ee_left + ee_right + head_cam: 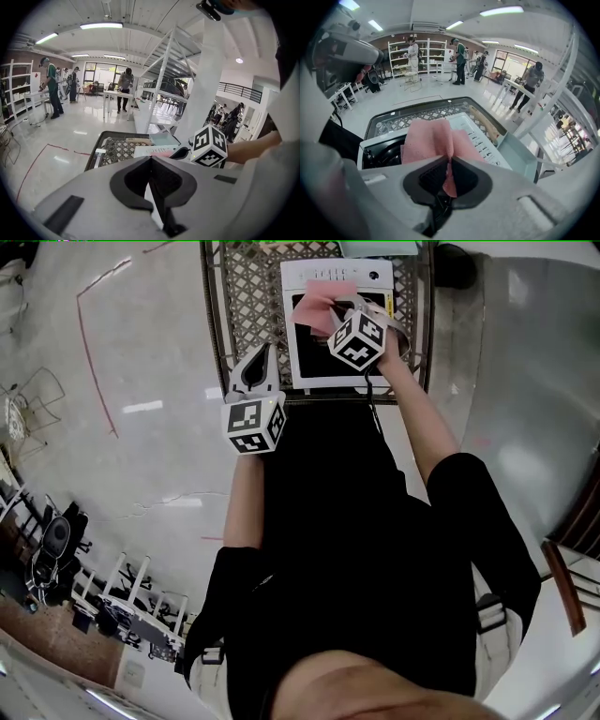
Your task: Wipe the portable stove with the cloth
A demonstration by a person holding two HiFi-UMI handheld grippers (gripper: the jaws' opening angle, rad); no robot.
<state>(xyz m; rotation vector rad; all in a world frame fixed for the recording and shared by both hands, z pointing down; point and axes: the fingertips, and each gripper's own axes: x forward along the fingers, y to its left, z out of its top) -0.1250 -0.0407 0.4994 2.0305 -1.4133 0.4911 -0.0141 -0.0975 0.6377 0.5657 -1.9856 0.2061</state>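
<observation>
The white portable stove [337, 367] sits on a dark lattice table [246, 296]. My right gripper [339, 315] hangs over the stove's top, shut on a pink cloth [322, 307]. In the right gripper view the cloth [429, 138] fans out from the shut gripper [450, 160] over the stove's control panel [480, 138] and black burner well [384, 153]. My left gripper [262, 352] is over the lattice just left of the stove. Its jaws meet at the tips [151, 159] with nothing in them, and the stove [150, 151] lies just beyond.
A light blue tray [519, 152] and a wooden piece [485, 119] lie on the table past the stove. White shelving [161, 79] stands behind the table. Several people stand far off across the glossy floor [141, 409]. My own body fills the lower head view.
</observation>
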